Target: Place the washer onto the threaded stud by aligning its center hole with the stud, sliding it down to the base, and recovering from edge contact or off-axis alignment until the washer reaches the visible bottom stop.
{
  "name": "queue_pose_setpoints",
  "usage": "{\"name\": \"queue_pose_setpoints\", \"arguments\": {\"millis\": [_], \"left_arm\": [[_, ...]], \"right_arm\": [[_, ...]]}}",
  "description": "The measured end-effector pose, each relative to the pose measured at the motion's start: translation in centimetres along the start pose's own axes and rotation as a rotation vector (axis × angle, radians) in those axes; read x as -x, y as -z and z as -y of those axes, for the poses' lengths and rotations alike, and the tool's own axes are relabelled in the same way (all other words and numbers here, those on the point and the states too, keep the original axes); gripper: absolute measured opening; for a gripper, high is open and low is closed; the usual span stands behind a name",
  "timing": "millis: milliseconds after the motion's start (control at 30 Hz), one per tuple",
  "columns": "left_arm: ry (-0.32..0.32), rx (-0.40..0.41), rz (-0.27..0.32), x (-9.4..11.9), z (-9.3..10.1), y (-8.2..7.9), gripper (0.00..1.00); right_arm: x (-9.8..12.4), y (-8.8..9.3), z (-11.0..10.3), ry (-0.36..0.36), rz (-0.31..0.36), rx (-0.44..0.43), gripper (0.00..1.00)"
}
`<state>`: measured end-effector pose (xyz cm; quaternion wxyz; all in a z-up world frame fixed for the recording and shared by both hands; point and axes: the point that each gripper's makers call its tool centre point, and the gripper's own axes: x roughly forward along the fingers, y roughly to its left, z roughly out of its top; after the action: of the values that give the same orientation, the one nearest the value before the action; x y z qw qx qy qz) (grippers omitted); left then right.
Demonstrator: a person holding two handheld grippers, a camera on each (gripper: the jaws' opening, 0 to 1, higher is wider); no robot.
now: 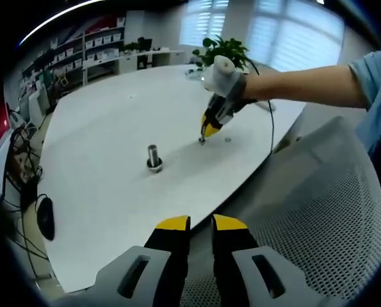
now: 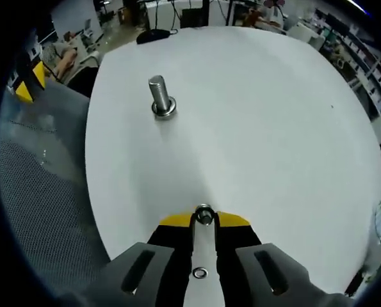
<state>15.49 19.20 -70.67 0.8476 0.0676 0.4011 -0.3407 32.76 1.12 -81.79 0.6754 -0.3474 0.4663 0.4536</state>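
Between the yellow tips of the right tongs, nearly closed, sits a washer, pinched at its edge close to the white tabletop. Gripping the rim probably leaves the center hole free for threading. A second washer lies flat on the tabletop nearer the camera, between the jaw bases, apparently a spare. Well beyond, the stud stands upright on its head, with a ring, seemingly a washer already seated, at its base. The held washer is well apart from the stud, so the carry and alignment are not yet done.

From the left tongs, held back off the tabletop edge over a mesh chair, the jaws stand only slightly apart with nothing between them; they appear parked to stay clear. That view gives the side-on picture: the stud alone mid-tabletop, and farther on, the right tongs tilted steeply down, tips at the surface, gripped by a person's hand. The loose washer shows as a small speck just beside those tips. A potted plant stands behind.

The right gripper view alone shows the washer in the grip and the ring on the stud; the left gripper view alone shows the tongs' tilt.
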Motion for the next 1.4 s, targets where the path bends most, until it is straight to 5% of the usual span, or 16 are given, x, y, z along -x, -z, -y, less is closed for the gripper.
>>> {"name": "queue_pose_setpoints", "arguments": {"millis": [800,1400], "left_arm": [[-0.004,-0.002,0.006,0.0,0.0,-0.1,0.1],[0.0,-0.016,0.003,0.0,0.1,-0.1,0.1]], "right_arm": [[0.1,1.8,-0.2,-0.015,-0.037,-0.007,0.22],[2.3,8.3,-1.1,-0.057,-0.055,-0.116,0.22]]}}
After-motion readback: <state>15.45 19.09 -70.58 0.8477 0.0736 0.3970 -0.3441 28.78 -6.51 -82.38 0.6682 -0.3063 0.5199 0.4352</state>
